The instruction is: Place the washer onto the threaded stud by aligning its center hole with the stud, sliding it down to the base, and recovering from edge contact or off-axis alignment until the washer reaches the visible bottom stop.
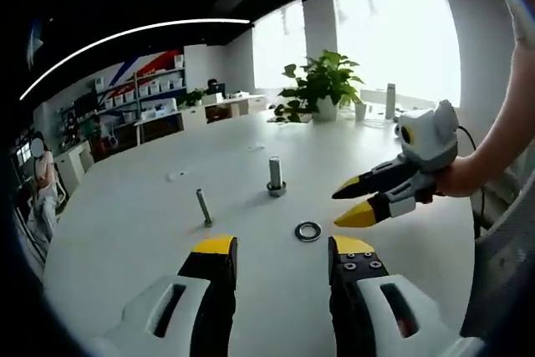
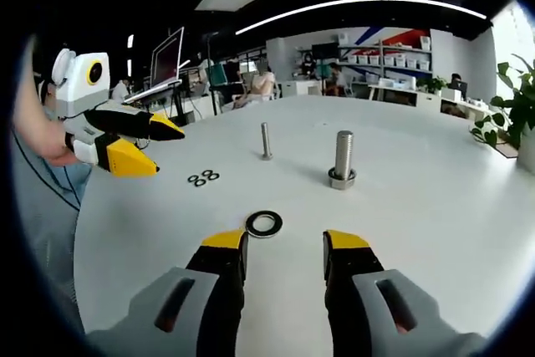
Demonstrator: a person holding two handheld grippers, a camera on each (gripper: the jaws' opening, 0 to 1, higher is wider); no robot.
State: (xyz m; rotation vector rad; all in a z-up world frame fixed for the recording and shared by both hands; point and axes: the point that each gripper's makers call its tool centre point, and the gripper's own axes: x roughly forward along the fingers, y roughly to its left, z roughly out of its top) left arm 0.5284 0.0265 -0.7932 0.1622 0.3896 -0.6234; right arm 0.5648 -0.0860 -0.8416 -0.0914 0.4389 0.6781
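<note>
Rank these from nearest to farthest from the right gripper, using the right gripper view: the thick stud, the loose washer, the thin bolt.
1. Loose washer: flat on the table just ahead of the right gripper, slightly left.
2. Thick stud: upright, farther out, to the right.
3. Thin bolt: upright, farthest back, left of the stud.

White table (image 2: pixel 435 206) – washer (image 2: pixel 264 224), two studs (image 2: pixel 342 159), small rings (image 2: pixel 203 178)

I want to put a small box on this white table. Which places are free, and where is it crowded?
The round white table is bare to the right of the thick grey bolt and behind the thin grey stud. It is crowded in front: the dark flat washer lies just ahead of the right gripper, with small rings nearby.
</note>
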